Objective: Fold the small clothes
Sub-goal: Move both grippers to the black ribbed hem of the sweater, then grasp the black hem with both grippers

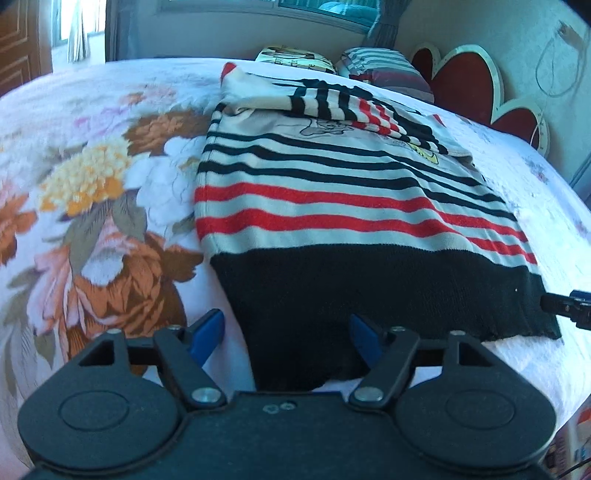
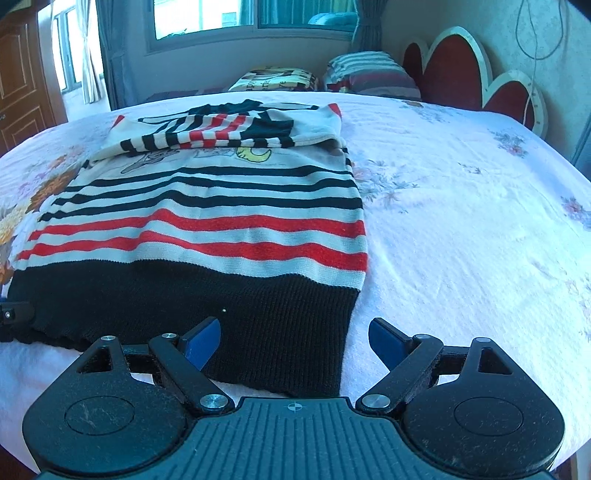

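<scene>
A small striped sweater [image 1: 332, 192] lies flat on the bed, cream with black and red stripes and a wide black hem [image 1: 369, 291]. Both sleeves are folded across its chest at the far end. It also shows in the right wrist view [image 2: 207, 221]. My left gripper [image 1: 286, 338] is open, its blue fingers astride the hem's near left corner. My right gripper [image 2: 295, 343] is open, astride the hem's near right corner [image 2: 295, 350]. The tip of the right gripper shows at the right edge of the left wrist view [image 1: 569, 306]. The tip of the left gripper shows at the left edge of the right wrist view [image 2: 14, 314].
The bed has a white floral blanket [image 1: 92, 184], also in the right wrist view [image 2: 461, 221]. Pillows [image 2: 369, 74] lie at the far end by a red scalloped headboard [image 2: 461, 70]. A window [image 2: 251, 14] and curtains are behind.
</scene>
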Available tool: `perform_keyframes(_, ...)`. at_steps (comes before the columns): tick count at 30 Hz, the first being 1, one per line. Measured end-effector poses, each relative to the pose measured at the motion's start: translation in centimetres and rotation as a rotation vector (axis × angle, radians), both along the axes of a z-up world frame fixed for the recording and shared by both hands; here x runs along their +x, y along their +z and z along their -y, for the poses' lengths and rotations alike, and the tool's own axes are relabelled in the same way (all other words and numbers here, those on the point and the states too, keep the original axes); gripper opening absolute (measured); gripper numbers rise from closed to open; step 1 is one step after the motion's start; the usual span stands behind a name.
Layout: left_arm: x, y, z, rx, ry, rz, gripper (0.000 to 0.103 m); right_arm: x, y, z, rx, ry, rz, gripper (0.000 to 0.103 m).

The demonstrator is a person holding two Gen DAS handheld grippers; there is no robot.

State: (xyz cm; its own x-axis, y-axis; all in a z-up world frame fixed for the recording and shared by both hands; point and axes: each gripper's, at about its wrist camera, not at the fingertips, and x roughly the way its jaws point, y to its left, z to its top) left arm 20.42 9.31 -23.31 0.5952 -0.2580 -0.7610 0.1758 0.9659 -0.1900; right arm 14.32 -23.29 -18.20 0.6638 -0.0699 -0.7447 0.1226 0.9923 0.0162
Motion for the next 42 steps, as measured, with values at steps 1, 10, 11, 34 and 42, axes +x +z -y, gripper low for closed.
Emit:
perform_keyframes(1,0.0,0.0,-0.3,-0.011,-0.002,0.001,0.071,0.1,-0.1,0.3,0.01,-0.007,-0.002,0.087)
perform_keyframes(10,1.3,-0.2,-0.9,-0.077,0.015,-0.016,0.06,2.7,-2.2,1.9,0.101,-0.012,-0.077,0.06)
perform_keyframes(11,1.4,-0.2,-1.1,-0.091,0.032,-0.019,0.053,2.8,-2.2,1.9,0.103,-0.013,-0.077,0.06)
perform_keyframes(34,2.4,0.4,-0.6,-0.18,-0.011,-0.066,0.011,4.4,-1.4,2.3,0.246,0.059,-0.145,0.01)
perform_keyframes(42,3.7,3.9,-0.5,-0.205,-0.046,0.063,0.01,5.6,2.5,2.7,0.281,0.096,-0.02,0.01)
